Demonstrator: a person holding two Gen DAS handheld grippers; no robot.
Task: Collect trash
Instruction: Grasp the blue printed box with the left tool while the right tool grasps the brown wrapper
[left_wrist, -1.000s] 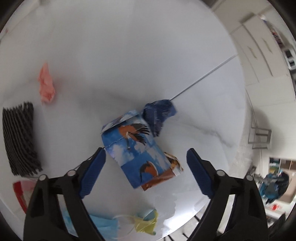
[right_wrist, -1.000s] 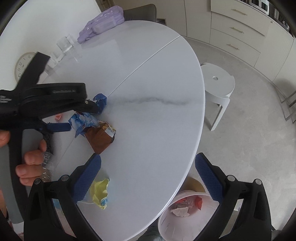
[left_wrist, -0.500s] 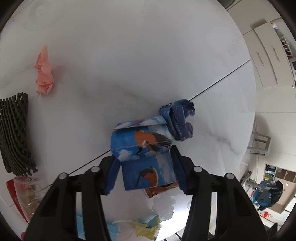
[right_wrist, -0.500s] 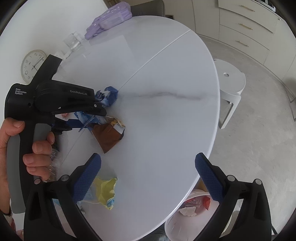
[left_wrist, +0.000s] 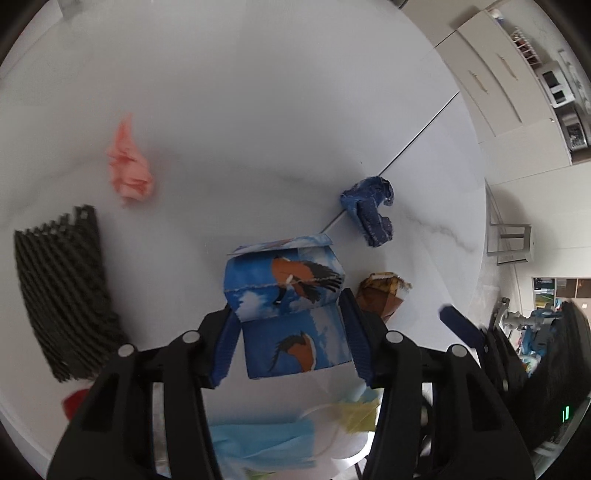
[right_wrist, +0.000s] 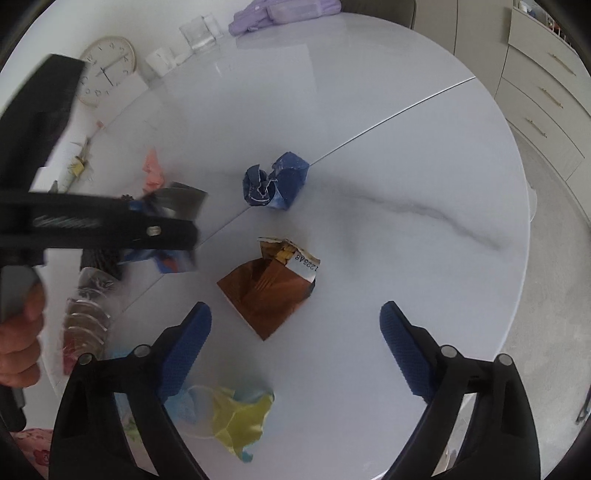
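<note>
My left gripper (left_wrist: 290, 341) is shut on a blue carton with bird pictures (left_wrist: 288, 295) and holds it above the white round table (left_wrist: 258, 110). It also shows blurred in the right wrist view (right_wrist: 162, 258). My right gripper (right_wrist: 295, 347) is open and empty, just above a brown folded wrapper (right_wrist: 271, 286) that lies on the table. A crumpled dark blue wrapper (right_wrist: 275, 182) lies beyond it. A pink crumpled tissue (left_wrist: 129, 170) lies at the left. A yellow and light blue wad (right_wrist: 232, 413) lies near the front edge.
A black ribbed mat (left_wrist: 62, 288) lies at the table's left. A clock (right_wrist: 107, 70), glasses (right_wrist: 201, 31) and a purple cloth (right_wrist: 280, 11) stand at the far side. Cabinets (right_wrist: 546, 92) stand to the right, past the table edge.
My left gripper closed on the bird carton and lifted it off the brown wrapper. My right gripper moved in over the table, above the brown wrapper.
</note>
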